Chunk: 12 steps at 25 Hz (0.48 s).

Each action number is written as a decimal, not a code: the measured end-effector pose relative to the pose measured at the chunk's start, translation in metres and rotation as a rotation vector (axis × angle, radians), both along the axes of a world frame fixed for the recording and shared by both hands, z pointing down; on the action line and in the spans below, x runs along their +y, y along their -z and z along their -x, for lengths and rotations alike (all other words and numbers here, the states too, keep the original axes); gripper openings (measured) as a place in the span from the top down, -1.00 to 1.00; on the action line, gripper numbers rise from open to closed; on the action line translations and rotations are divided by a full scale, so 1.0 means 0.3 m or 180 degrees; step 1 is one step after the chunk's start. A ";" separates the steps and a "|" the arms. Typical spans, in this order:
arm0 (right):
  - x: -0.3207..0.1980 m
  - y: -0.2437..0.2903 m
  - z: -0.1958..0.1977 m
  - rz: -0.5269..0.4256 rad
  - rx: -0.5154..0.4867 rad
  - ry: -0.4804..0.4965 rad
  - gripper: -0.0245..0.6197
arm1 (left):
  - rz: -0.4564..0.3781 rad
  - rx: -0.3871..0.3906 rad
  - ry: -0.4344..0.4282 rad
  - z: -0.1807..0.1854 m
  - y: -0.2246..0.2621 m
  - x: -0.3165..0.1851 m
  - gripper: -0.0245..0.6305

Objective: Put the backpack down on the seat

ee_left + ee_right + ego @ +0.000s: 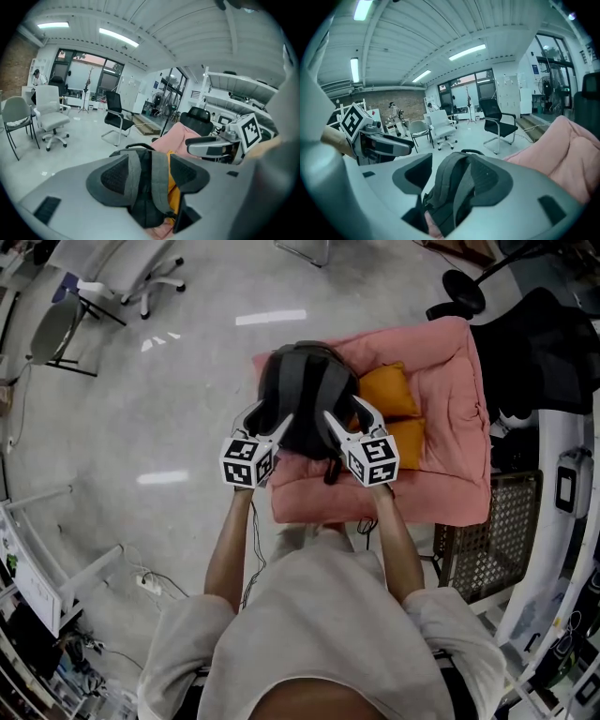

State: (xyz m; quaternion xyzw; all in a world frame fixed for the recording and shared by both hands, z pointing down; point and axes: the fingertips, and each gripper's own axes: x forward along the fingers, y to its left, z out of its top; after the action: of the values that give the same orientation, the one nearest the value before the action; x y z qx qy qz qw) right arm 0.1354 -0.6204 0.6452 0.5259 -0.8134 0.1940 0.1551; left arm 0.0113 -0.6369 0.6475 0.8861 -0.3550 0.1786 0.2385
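A dark grey backpack (307,395) stands upright on the pink padded seat (441,381), its straps facing me. My left gripper (269,420) and right gripper (349,415) hover side by side at its near face. In the left gripper view the jaws (150,176) stand wide apart; two grey straps (136,178) hang between them, and orange cushion shows beside the right pad. In the right gripper view a grey strap (454,180) lies between the jaws (451,178), against the right-hand pad, with a gap on the other side. Neither gripper presses on a strap.
Two orange cushions (389,390) lie on the seat right of the backpack. A black office chair (534,343) stands at far right, a wicker crate (487,540) near right. Chairs (56,329) and cables (145,582) sit on the grey floor at left.
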 end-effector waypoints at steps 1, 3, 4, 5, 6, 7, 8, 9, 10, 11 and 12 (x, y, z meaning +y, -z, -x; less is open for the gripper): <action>0.014 0.022 0.003 -0.0035 0.0021 0.0006 0.16 | -0.0048 0.0011 -0.0002 0.003 0.028 0.013 0.08; 0.045 0.068 0.014 -0.0109 0.0033 0.0012 0.28 | -0.0137 0.0025 -0.0017 0.011 0.078 0.042 0.13; 0.062 0.093 0.022 -0.0149 0.0028 0.0016 0.32 | -0.0182 0.0027 -0.0018 0.017 0.101 0.057 0.18; 0.082 0.117 0.030 -0.0189 0.0023 0.0020 0.37 | -0.0225 0.0029 -0.0011 0.025 0.123 0.074 0.27; 0.105 0.140 0.037 -0.0223 0.0023 0.0023 0.46 | -0.0261 0.0036 -0.0004 0.033 0.144 0.093 0.33; 0.129 0.161 0.044 -0.0248 0.0022 0.0023 0.52 | -0.0292 0.0043 -0.0005 0.039 0.163 0.115 0.37; 0.152 0.180 0.051 -0.0268 0.0018 0.0021 0.57 | -0.0319 0.0045 -0.0015 0.044 0.180 0.139 0.43; 0.174 0.198 0.056 -0.0286 0.0016 0.0018 0.66 | -0.0341 0.0045 -0.0029 0.048 0.196 0.163 0.49; 0.194 0.215 0.060 -0.0307 0.0019 0.0012 0.70 | -0.0360 0.0045 -0.0041 0.050 0.211 0.187 0.51; 0.214 0.232 0.064 -0.0331 0.0026 0.0006 0.75 | -0.0382 0.0045 -0.0046 0.052 0.227 0.210 0.55; 0.233 0.249 0.068 -0.0358 0.0038 0.0001 0.79 | -0.0407 0.0045 -0.0049 0.055 0.242 0.233 0.62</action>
State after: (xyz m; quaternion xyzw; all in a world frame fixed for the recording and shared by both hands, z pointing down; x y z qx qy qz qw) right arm 0.1150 -0.5505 0.5705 0.5348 -0.8222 0.1449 0.1302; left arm -0.0052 -0.5670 0.5749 0.9034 -0.3572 0.1512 0.1826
